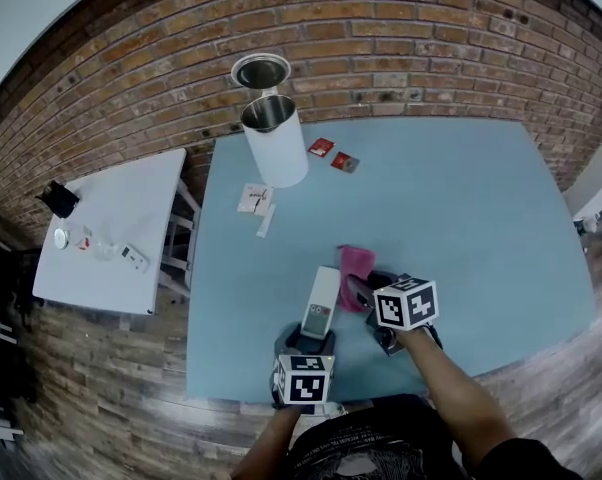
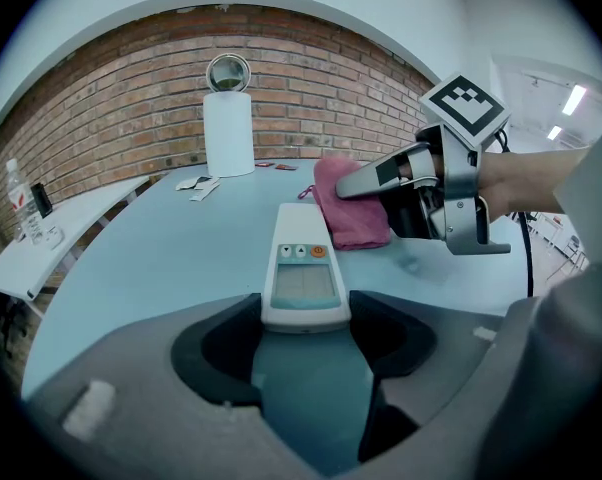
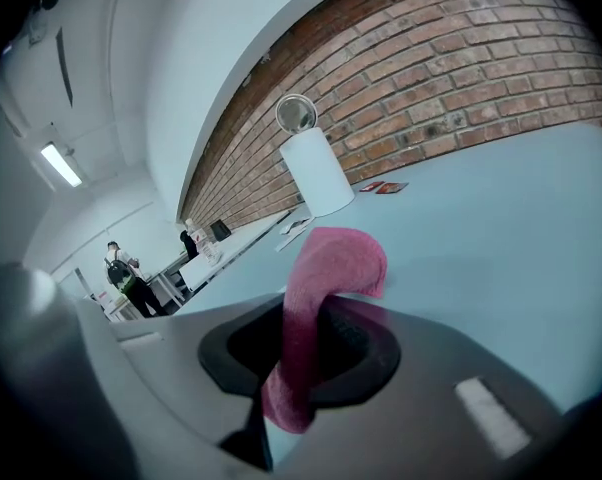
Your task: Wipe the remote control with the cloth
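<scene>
A white remote control (image 1: 321,303) lies lengthwise on the blue table (image 1: 481,218), its buttons and screen (image 2: 301,268) facing up. My left gripper (image 2: 303,320) is shut on the remote's near end, seen below it in the head view (image 1: 306,340). A pink cloth (image 1: 356,265) hangs just right of the remote's far half. My right gripper (image 3: 316,343) is shut on that cloth (image 3: 331,268), which folds over its jaws. From the left gripper view, the right gripper (image 2: 421,193) holds the cloth (image 2: 346,203) beside the remote's far end.
A tall white cylinder (image 1: 274,140) with a round metal lid (image 1: 261,71) behind it stands at the table's far left. Two red packets (image 1: 331,154) and a paper slip (image 1: 254,199) lie near it. A white side table (image 1: 111,228) holds small items. A brick wall (image 1: 401,48) runs behind.
</scene>
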The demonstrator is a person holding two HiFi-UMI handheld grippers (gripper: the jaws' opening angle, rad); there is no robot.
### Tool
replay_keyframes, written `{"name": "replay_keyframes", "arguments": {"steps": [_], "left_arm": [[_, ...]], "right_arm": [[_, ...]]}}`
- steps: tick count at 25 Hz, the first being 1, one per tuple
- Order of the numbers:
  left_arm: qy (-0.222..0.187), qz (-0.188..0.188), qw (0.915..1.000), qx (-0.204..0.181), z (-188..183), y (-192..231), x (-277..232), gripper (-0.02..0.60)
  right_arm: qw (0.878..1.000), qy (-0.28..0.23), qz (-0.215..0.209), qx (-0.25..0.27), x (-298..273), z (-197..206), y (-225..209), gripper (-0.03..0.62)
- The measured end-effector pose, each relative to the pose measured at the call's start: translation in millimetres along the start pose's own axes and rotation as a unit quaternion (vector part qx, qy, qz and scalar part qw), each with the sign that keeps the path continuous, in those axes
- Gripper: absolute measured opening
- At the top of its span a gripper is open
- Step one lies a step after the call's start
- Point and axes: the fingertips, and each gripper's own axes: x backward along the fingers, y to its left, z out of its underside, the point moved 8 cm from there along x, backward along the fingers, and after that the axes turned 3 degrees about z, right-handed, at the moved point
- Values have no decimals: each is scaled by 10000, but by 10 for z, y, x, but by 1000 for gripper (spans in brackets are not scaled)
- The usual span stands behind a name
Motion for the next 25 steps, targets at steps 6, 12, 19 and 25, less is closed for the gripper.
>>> {"name": "replay_keyframes", "arguments": {"steps": [6,12,19,25], "left_arm": [[-20,-13,10000,-22,4,14,3,285],[-39,-29,10000,-50,0,1,2,285],[-37,-30,10000,-45,1,-1,-2,285],[41,77,10000,26,10,17,1,283]], "right_arm": [[9997,-29,-70,-245,45,147,127,67],[9991,-69,-90,-407,106,237,202,67],[9981,-90,-173,-591,152,320,314,67],[9980,-94,-196,-593,187,368,381,67]]}}
